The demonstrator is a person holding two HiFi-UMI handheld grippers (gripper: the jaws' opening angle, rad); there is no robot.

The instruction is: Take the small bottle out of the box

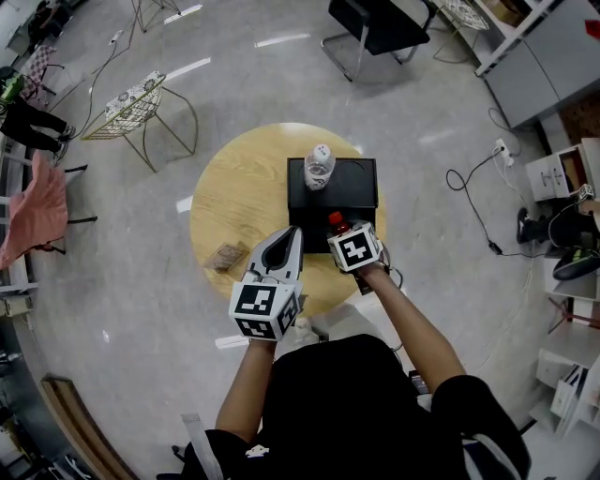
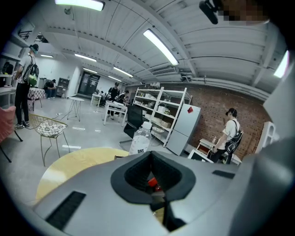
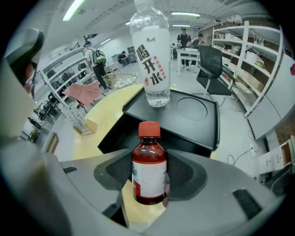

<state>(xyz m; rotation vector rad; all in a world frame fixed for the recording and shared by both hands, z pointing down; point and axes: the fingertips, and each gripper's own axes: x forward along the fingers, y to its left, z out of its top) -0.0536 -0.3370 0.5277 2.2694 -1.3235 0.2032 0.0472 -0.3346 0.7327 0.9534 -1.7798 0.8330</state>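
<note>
The small brown bottle (image 3: 149, 171) with a red cap (image 1: 335, 220) stands upright between the jaws of my right gripper (image 3: 149, 179), which is shut on it. It hangs just above the near edge of the black box (image 1: 349, 201) on the round yellow table (image 1: 230, 192). A tall clear water bottle (image 1: 320, 166) stands on the box's flat lid (image 3: 196, 110). My left gripper (image 1: 290, 239) is just left of the box's near corner. Its jaws are shut with nothing in them (image 2: 154, 184), and the red cap shows through the gap between them.
A small brown block (image 1: 228, 256) lies on the table's left side. A wire chair (image 1: 134, 105) stands on the floor at far left and a black office chair (image 1: 377, 23) beyond the table. Cables (image 1: 473, 202) trail on the floor at right.
</note>
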